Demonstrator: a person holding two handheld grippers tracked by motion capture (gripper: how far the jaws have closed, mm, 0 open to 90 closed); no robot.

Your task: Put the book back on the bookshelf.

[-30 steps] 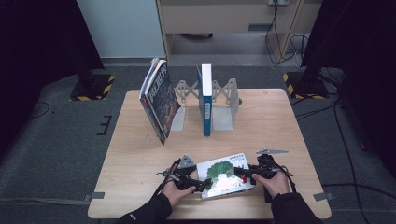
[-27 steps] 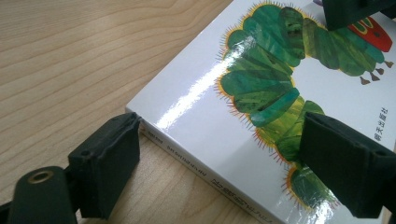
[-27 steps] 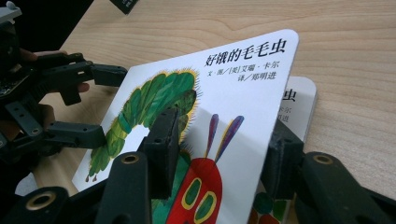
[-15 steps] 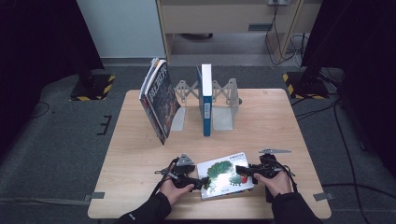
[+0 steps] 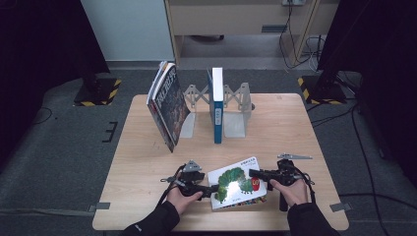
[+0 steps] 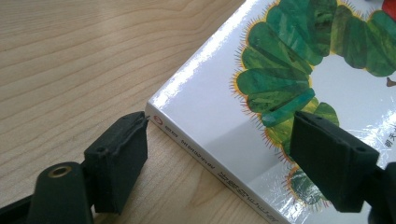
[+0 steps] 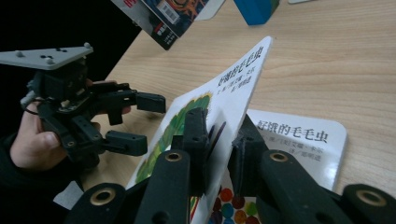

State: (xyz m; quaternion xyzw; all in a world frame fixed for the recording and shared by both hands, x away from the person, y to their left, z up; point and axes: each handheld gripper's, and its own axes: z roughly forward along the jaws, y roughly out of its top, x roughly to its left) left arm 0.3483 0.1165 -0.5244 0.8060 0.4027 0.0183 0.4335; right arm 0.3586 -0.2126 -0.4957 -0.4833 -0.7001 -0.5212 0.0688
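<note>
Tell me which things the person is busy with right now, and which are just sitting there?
Busy with:
- caterpillar book, front cover lifted
- right tool, pinching that cover
- left tool, open at the book's corner

Just sitting there:
- blue book upright in the metal bookends
- leaning dark book

Black two-jaw tongs (image 5: 212,190) with grey three-cornered top plates, trailing black cables, dark long sleeves (image 5: 152,223)
</note>
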